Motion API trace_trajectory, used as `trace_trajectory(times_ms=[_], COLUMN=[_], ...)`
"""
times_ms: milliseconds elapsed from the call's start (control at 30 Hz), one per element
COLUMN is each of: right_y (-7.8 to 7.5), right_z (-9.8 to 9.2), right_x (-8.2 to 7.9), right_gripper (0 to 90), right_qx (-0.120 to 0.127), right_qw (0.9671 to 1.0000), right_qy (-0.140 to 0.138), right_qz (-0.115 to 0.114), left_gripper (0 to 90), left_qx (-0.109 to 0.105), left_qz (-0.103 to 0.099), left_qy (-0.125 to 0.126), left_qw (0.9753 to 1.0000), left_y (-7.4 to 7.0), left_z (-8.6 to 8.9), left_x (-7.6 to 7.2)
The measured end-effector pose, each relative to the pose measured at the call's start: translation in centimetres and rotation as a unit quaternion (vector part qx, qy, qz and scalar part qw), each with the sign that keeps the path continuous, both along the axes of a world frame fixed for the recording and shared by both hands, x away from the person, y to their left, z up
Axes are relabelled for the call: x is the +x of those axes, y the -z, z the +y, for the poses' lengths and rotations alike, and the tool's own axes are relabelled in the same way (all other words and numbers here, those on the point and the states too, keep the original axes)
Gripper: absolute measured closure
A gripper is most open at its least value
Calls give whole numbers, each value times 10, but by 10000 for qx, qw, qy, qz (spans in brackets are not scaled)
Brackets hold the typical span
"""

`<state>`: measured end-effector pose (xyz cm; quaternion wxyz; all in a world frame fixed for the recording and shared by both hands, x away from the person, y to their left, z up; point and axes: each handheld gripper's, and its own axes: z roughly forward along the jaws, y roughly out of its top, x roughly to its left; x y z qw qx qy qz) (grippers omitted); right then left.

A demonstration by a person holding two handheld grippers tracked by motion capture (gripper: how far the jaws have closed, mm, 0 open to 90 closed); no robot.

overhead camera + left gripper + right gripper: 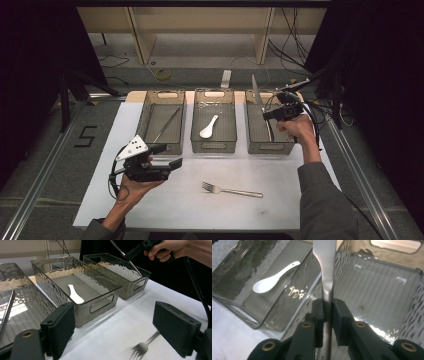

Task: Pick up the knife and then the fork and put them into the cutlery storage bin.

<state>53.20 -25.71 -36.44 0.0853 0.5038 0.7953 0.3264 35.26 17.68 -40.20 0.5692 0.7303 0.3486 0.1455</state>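
Steel table knife (325, 270), clamped tight between the right gripper (327, 308) fingers, hangs over the right-hand bin (286, 146); lower it slowly, flat along the ribbed floor, while the left gripper (120, 332) waits wide open, holding nothing, near the fork (231, 190).

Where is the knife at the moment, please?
In the high view the knife is clamped in the right gripper, tilted over the right bin, beside the bin with the white spoon.
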Motion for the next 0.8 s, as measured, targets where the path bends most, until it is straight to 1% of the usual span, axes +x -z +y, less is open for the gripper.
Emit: trace_trajectory(times_ms=[133,200,233,367,433,567,667,733,800], right_y=[2,3,4,11,14,19,23,28,31], right_z=[1,2,1,0,1,1,3,3,3], right_x=[2,5,7,12,13,14,14,15,15], right_gripper=[808,810,810,810,810,810,808,807,802], right_qx=[-29,-63,-63,-49,-84,-104,-179,-201,-235], right_qw=[10000,10000,10000,9998,9996,9993,9988,9981,9974], right_qy=[64,62,46,132,152,198,275,333,414], right_qz=[-36,-4,36,154,228,300,359,474,543], left_gripper=[177,177,177,177,177,177,177,177,177], left_qx=[2,2,0,-10,-17,-20,-19,-22,-27], left_qz=[1,3,8,14,21,25,20,23,29], left_qy=[5,12,13,17,18,20,17,15,13], left_qw=[10000,10000,10000,10000,10000,10000,10000,10000,10000], left_y=[0,0,0,0,0,0,0,0,0], left_z=[0,0,0,0,0,0,0,0,0], left_x=[0,0,0,0,0,1,0,0,1])
